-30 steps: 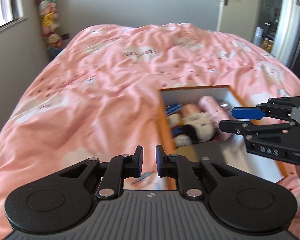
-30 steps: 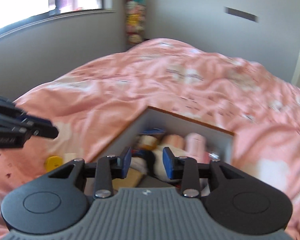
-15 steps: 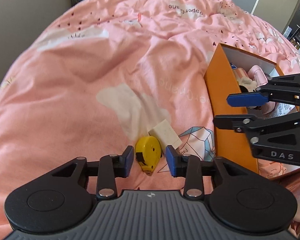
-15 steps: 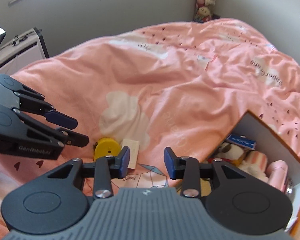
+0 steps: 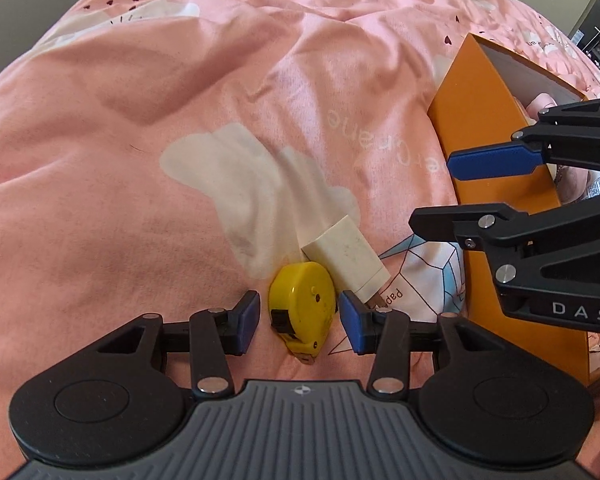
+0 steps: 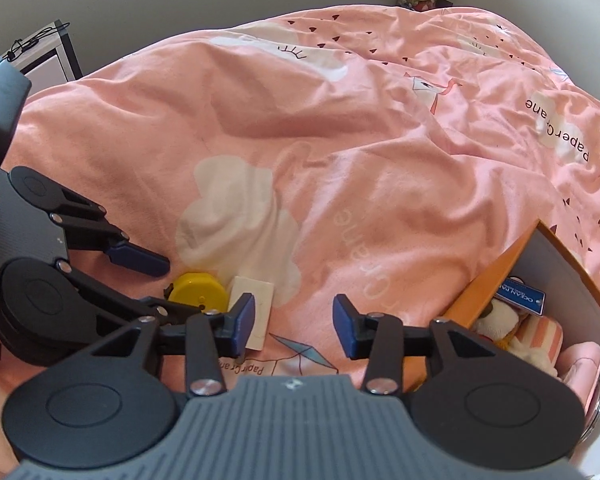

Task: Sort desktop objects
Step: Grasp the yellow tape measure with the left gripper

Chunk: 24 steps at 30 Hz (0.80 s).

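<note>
The left gripper (image 5: 298,322) stands wide open, its blue pads on either side of a yellow tape measure (image 5: 303,308) that lies on the pink duvet (image 5: 140,140), neither pad touching it; a white block (image 5: 346,258) rests against the tape's far right side. The right gripper (image 6: 294,326), also wide and empty, hangs above the duvet just left of the orange box (image 5: 488,128); its body reads "DAS" in the left wrist view. The duvet is printed "PaperCrane" beside a crane drawing (image 6: 300,354). Inside the box lie a plush toy (image 6: 500,320), pink items, and a blue tag (image 6: 520,294) reading "OCEAN PA…"; the rest is cut off.
</note>
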Tool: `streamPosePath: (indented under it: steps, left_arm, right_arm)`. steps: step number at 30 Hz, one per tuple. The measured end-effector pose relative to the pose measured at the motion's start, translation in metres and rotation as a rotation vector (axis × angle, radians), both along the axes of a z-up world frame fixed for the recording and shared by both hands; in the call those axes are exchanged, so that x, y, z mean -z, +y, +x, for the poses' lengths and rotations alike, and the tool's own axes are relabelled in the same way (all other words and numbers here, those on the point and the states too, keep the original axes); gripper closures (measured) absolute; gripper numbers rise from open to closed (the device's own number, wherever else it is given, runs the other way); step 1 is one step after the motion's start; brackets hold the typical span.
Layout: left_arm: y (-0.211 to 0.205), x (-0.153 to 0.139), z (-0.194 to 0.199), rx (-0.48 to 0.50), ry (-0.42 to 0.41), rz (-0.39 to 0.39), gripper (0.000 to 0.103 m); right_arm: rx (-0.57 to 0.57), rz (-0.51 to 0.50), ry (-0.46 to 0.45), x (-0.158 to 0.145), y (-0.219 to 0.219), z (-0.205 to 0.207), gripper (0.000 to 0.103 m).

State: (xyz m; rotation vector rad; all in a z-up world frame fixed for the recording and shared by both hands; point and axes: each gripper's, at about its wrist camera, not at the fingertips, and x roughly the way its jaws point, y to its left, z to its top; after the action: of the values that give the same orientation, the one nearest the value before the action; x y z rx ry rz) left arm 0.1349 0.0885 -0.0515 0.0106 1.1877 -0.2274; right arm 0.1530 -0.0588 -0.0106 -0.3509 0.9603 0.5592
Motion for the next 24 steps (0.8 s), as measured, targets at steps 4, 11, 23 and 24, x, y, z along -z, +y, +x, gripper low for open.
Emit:
streamPosePath:
  steps: [4,11,23,24]
  left_arm:
    - [-0.001,0.009,0.003,0.006,0.012,0.011,0.053]
    - [0.001,0.008,-0.002,0.014,-0.012,0.021,0.074]
    - [-0.002,0.000,-0.017,0.097,-0.046,-0.033,0.075]
    - [-0.001,-0.002,-0.020,0.102,-0.048,-0.047,0.075]
  right_arm:
    - [0.010,-0.003,0.006,0.003,0.001,0.006,0.056]
    - [0.002,-0.040,0.003,0.008,0.005,0.007,0.056]
    - [0.026,-0.066,-0.007,0.007,-0.001,0.006,0.056]
    - [0.029,-0.066,-0.008,0.006,-0.001,0.005,0.056]
